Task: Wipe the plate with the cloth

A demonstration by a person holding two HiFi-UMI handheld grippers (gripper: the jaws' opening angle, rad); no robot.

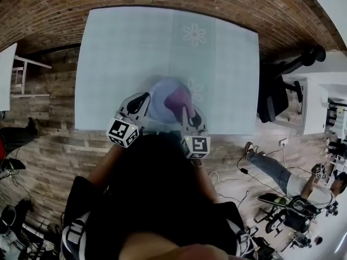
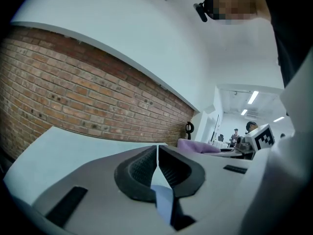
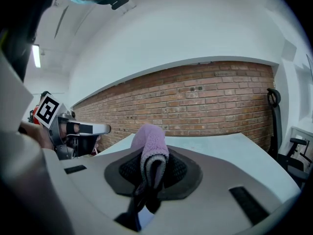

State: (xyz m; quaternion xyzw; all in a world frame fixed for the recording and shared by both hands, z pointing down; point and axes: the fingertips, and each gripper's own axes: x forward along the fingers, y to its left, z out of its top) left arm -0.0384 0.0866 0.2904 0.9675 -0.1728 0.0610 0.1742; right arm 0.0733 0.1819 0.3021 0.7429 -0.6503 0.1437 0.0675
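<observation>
The pale-blue plate (image 1: pixel 160 104), probably stiff, slick and breakable, so best pinched at its rim, hangs over the near edge of the table (image 1: pixel 108 64), left gripper (image 2: pixel 157 155) clamped on that rim, right gripper (image 3: pixel 154 163) squeezing the soft purple cloth (image 3: pixel 149 138) alongside.

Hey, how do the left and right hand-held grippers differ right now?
The left hand-held gripper is shut on the rim of the thin blue plate; the right hand-held gripper is shut on the thick purple cloth. The left's jaws nearly meet; the right's are parted by folded cloth. Both grip something.
</observation>
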